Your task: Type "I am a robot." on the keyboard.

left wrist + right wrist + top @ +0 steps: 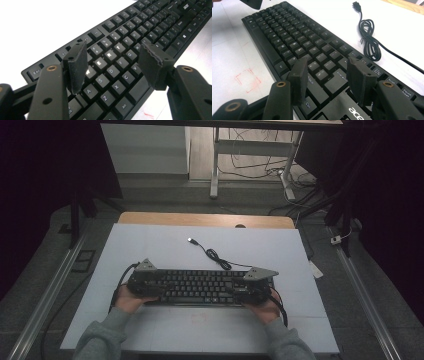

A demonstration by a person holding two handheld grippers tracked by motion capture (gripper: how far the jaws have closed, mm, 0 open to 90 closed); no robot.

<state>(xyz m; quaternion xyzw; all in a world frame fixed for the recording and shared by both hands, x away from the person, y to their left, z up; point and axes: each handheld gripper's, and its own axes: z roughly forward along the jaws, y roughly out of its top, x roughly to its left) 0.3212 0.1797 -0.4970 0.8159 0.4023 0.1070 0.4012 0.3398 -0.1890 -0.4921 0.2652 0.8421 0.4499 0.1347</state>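
A black keyboard [200, 286] lies across the white mat [165, 245], its cable [216, 255] curling away to a USB plug [191, 240]. My left gripper [156, 288] is at the keyboard's left end. In the left gripper view it [113, 57] stands open over the letter keys of the keyboard [130, 37], with only keys seen between the pads. My right gripper [241, 290] is at the right end. In the right gripper view it [327, 71] is open above the Enter and Shift keys of the keyboard [294, 37]. The coiled cable [369, 41] lies beyond.
A faint red square mark [199, 318] is drawn on the mat in front of the keyboard, also visible as the red mark [247, 80] in the right gripper view. The wooden table edge [205, 219] runs behind the mat. Desk legs and loose cables [260, 167] stand on the floor beyond.
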